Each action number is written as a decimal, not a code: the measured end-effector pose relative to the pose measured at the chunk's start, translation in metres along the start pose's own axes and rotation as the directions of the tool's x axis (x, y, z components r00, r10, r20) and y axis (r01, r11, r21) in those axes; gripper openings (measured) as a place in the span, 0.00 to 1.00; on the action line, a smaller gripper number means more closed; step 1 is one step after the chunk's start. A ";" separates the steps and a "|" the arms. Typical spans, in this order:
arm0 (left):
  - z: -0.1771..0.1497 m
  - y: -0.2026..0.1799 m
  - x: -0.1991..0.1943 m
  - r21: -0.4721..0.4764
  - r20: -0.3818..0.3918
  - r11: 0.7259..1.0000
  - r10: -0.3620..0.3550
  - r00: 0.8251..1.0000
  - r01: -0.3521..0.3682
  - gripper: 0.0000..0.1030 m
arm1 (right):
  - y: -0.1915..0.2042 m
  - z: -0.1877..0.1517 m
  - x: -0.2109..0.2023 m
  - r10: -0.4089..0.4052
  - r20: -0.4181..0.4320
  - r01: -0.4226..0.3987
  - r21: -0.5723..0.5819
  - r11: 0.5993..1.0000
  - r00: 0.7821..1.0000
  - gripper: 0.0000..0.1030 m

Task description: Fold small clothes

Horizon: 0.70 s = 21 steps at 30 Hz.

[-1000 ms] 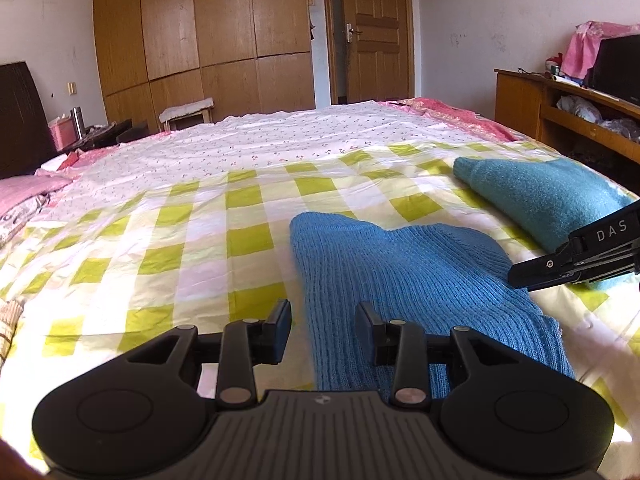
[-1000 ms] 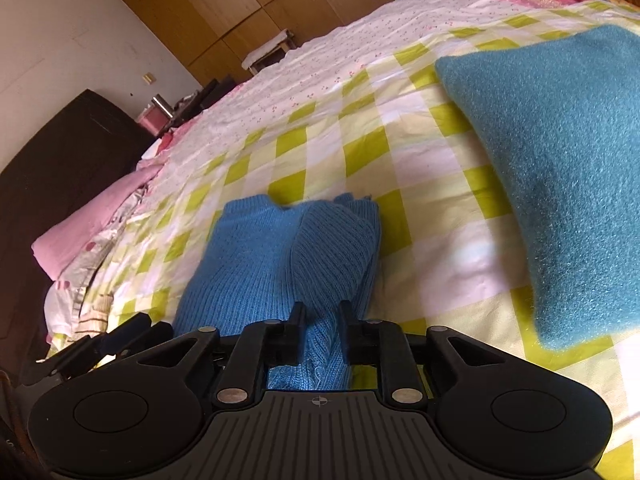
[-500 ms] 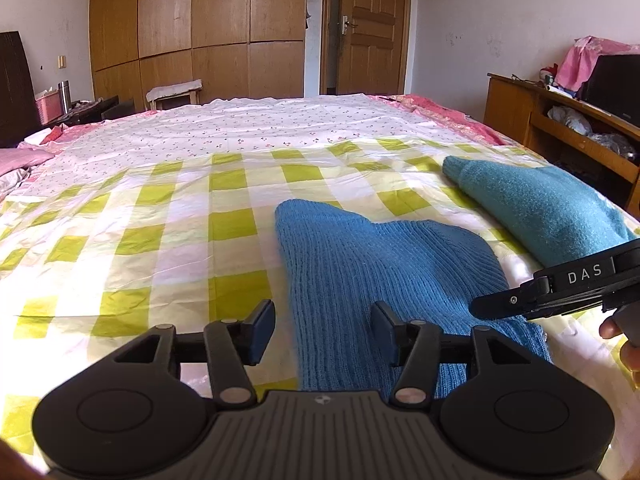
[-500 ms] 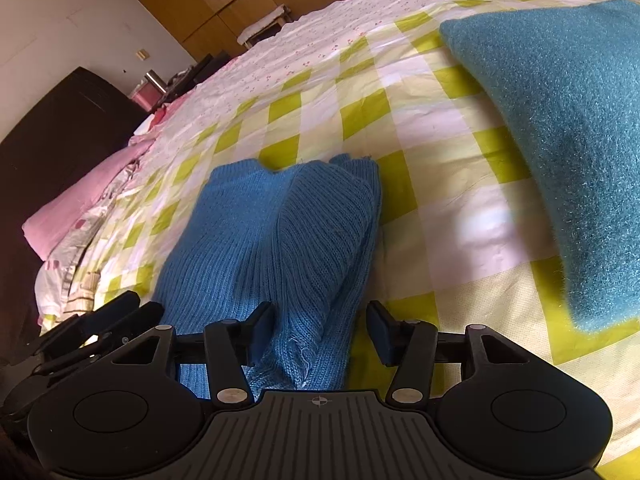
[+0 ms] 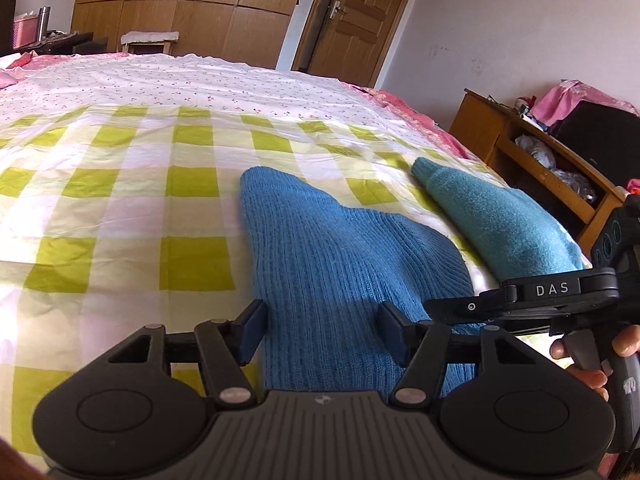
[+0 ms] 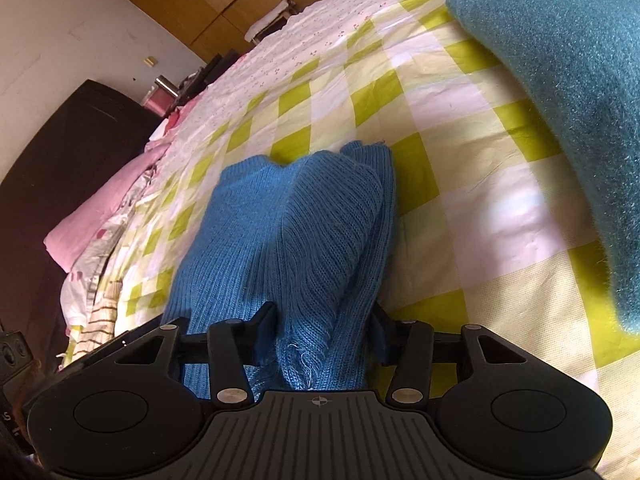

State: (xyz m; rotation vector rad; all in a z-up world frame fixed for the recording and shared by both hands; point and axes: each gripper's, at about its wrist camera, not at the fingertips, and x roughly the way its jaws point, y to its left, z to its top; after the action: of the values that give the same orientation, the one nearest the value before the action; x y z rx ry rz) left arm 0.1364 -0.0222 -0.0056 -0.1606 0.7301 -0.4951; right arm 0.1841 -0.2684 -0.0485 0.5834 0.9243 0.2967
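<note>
A blue ribbed knit sweater [image 5: 332, 248] lies folded lengthwise on the yellow-checked bed sheet [image 5: 120, 220]. My left gripper [image 5: 323, 330] hovers low over the sweater's near end. Its jaws are opening, with the knit lying between the pads and nothing pressed. My right gripper [image 6: 322, 332] straddles the near end of the sweater's [image 6: 288, 232] folded-over layer. Its jaws are closing around that bunched knit, and the pads [image 6: 378, 334] sit at its sides without squeezing it. From the left wrist view the right gripper [image 5: 434, 303] reaches in from the right, held by a hand [image 5: 624, 344].
A folded teal fuzzy garment [image 5: 500, 220] lies on the bed to the right of the sweater. A wooden shelf unit [image 5: 520, 152] stands past the bed's right edge. Pink bedding [image 6: 92, 216] and a dark headboard [image 6: 60, 140] lie to the left.
Both grippers have sunk closer to the sweater's near end. Both pairs of jaws stand wider than a second ago; the right pair has narrowed a little since half a second ago.
</note>
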 end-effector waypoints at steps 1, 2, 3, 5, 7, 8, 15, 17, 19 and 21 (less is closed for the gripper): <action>-0.001 0.000 -0.001 0.005 -0.002 1.000 -0.004 1.000 0.004 0.61 | 0.001 -0.001 0.001 0.005 -0.002 -0.005 -0.003 1.000 1.000 0.41; -0.001 0.000 -0.003 0.006 -0.003 1.000 -0.008 1.000 0.008 0.59 | 0.002 -0.002 0.002 0.013 -0.003 -0.013 -0.002 1.000 1.000 0.38; -0.001 0.000 -0.007 0.008 -0.003 1.000 -0.007 1.000 0.007 0.58 | 0.004 -0.003 0.002 0.022 -0.006 -0.022 -0.001 1.000 1.000 0.36; -0.004 0.003 -0.016 0.015 -0.004 1.000 0.006 1.000 -0.006 0.57 | 0.009 -0.006 0.003 0.046 -0.025 -0.046 -0.004 0.999 0.999 0.35; -0.010 0.008 -0.029 0.006 -0.007 1.000 0.025 1.000 -0.025 0.57 | 0.018 -0.012 0.006 0.074 -0.057 -0.076 -0.022 0.997 0.996 0.35; -0.014 0.011 -0.036 0.002 -0.009 0.999 0.035 0.999 -0.035 0.57 | 0.025 -0.015 0.007 0.080 -0.075 -0.084 -0.050 0.995 0.994 0.35; -0.025 -0.004 -0.056 0.083 0.017 0.988 0.129 0.991 -0.130 0.57 | 0.033 -0.015 -0.003 -0.003 -0.044 -0.002 -0.119 0.993 0.999 0.34; -0.024 -0.013 -0.053 0.117 0.022 0.981 0.152 0.988 -0.153 0.57 | 0.029 -0.013 -0.003 -0.015 -0.027 0.012 -0.110 0.994 1.000 0.34; -0.024 -0.022 -0.051 0.151 0.030 0.971 0.185 0.982 -0.187 0.57 | 0.029 -0.013 -0.003 -0.030 -0.008 0.029 -0.113 0.993 1.000 0.34; -0.024 -0.031 -0.051 0.190 0.047 0.957 0.216 0.975 -0.221 0.57 | 0.034 -0.013 -0.005 -0.053 0.019 0.055 -0.140 0.989 0.998 0.34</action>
State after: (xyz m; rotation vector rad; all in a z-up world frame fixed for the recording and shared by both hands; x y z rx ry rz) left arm 0.0758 -0.0241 0.0171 0.0959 0.6607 -0.3494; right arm 0.1709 -0.2388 -0.0306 0.4294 0.8950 0.3057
